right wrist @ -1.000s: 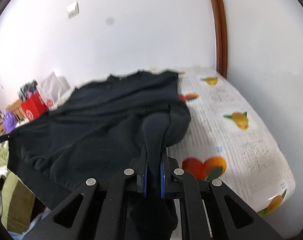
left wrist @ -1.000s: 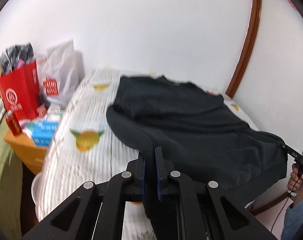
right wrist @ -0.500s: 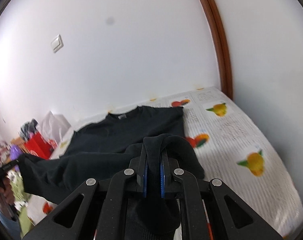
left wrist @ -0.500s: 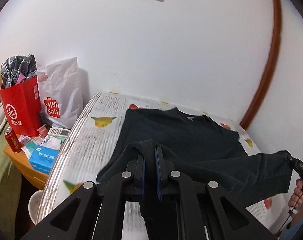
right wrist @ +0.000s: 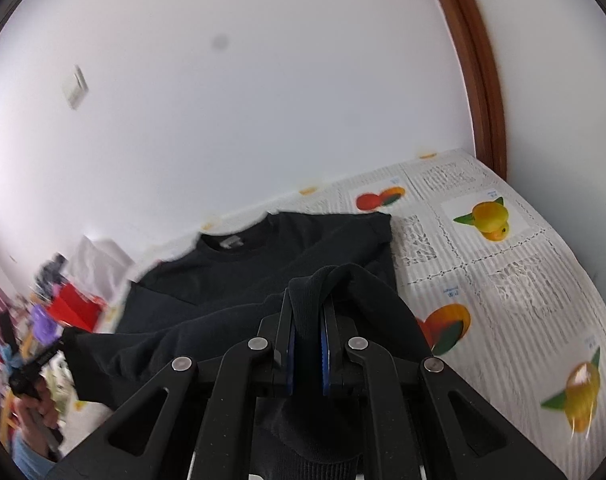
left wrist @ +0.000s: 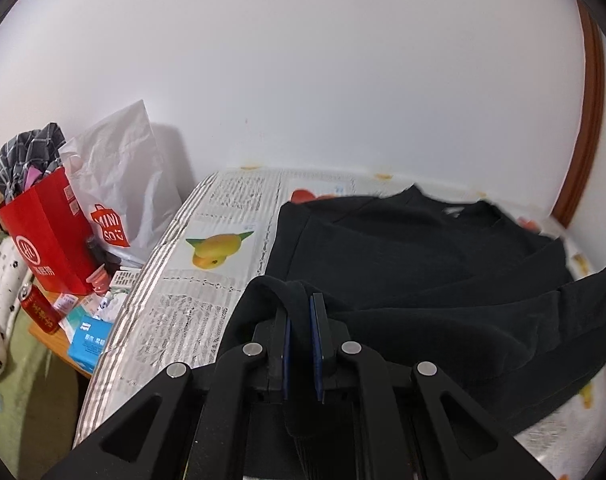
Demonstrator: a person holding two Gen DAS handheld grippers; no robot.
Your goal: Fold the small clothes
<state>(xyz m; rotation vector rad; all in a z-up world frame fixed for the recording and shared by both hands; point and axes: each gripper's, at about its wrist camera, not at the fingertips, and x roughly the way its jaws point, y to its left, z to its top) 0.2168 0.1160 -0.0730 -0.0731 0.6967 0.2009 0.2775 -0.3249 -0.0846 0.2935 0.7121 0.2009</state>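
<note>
Left hand-held gripper (left wrist: 301, 312) is closed down on a bunched fold of the black sweatshirt (left wrist: 415, 248), the dark cloth pinched between its blue-lined fingers (left wrist: 285, 344) and looping up over their tips. Right hand-held gripper (right wrist: 307, 320) is clamped the same way on another gathered part of the garment, a thick ribbed band of fabric squeezed between its two fingers and hanging down behind them.

Between the two grips the lower part of the sweatshirt is lifted off the surface (left wrist: 191, 288) and stretched across, sagging in the middle. Its upper part lies flat on the fruit-printed cloth, neckline toward the white wall (left wrist: 303, 80), with the neck label (right wrist: 231, 242) showing in the right wrist view.

Beside the surface's left edge, in the left wrist view, stand a red paper bag (left wrist: 47, 240) stuffed with checked fabric and a white shopping bag (left wrist: 119, 184) leaning against the wall. Below them sit a red can (left wrist: 39, 308) and a blue box (left wrist: 89, 336) on a low wooden stand. A brown wooden door frame (right wrist: 479, 72) runs up the wall at the right, and a light switch (right wrist: 75, 87) is mounted higher up on the wall.
</note>
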